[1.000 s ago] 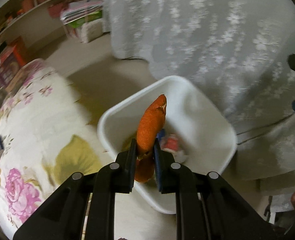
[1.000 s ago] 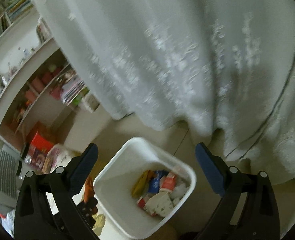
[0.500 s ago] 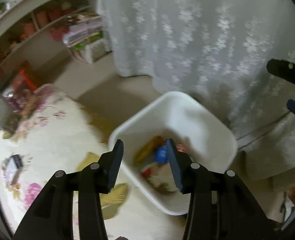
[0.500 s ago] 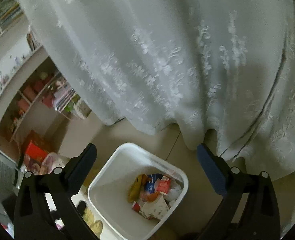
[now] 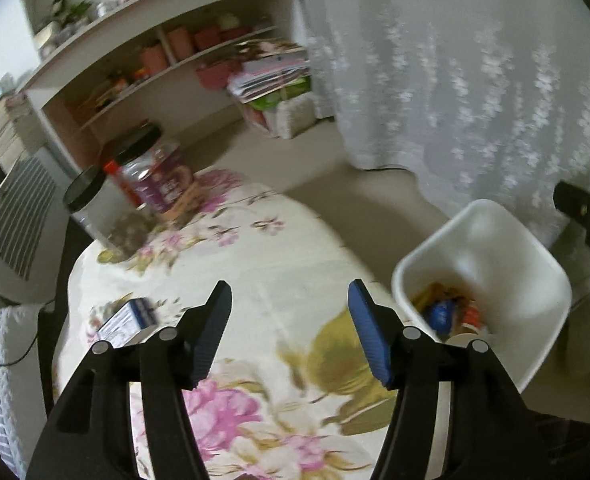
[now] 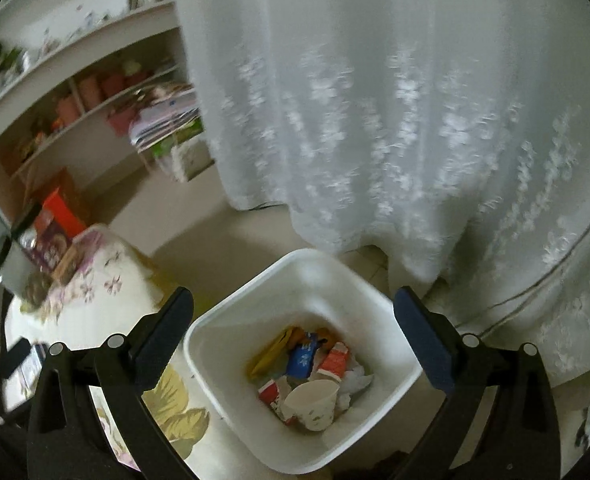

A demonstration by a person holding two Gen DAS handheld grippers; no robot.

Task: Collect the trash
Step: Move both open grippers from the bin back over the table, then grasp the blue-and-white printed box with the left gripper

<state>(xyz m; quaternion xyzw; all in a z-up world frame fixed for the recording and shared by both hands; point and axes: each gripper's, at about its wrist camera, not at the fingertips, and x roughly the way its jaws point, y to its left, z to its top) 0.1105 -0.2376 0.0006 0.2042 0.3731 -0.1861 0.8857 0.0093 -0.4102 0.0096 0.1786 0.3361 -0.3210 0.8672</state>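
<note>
Left wrist view: a floral tablecloth (image 5: pixel 279 264) is seen before shelves and a lace curtain. The left gripper (image 5: pixel 289 330) is empty, its jaws opening. A small box (image 5: pixel 125 320), possibly trash, lies just left of them, nearer this hand.

Right wrist view: the white bin (image 6: pixel 307 364), holding wrappers and a paper cup (image 6: pixel 315 402), is framed beneath the right gripper (image 6: pixel 295 344), whose jaws are spread wide and empty.
</note>
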